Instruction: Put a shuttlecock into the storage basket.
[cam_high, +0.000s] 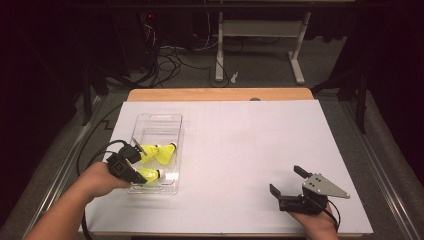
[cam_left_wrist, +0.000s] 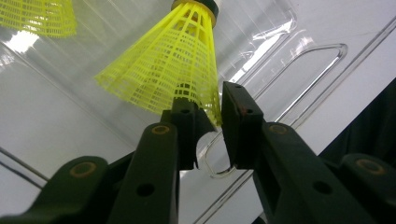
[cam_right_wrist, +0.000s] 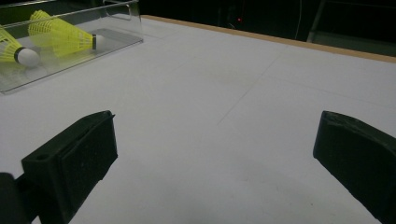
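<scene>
While no brand, label or writing can be read anywhere on the white table (cam_high: 240, 165), the count is plain: two yellow plastic shuttlecocks lie in one clear plastic tray (cam_high: 155, 122) at the table's left side, and a person works two black grippers over the surface.

The left gripper (cam_high: 134, 161) reaches into the near end of the tray, its jaws standing a narrow gap apart. In the left gripper view, the near shuttlecock (cam_left_wrist: 170, 60) sits just ahead of the left gripper (cam_left_wrist: 205, 116), the rim of its mesh skirt at the jaw tips and partly between them, its dark-banded cork end pointing away. Whether the pads press on the mesh cannot be told, though a clear slit shows between the jaws. In the high view this shuttlecock (cam_high: 148, 174) lies beside the jaws near the tray's front edge, with the second shuttlecock (cam_high: 159, 151) just behind it, mid-tray.

The right gripper (cam_high: 289, 181), capped by a grey three-cornered plate, rests at the near right of the table, well apart from the tray, its jaws spread wide with nothing between them.
</scene>
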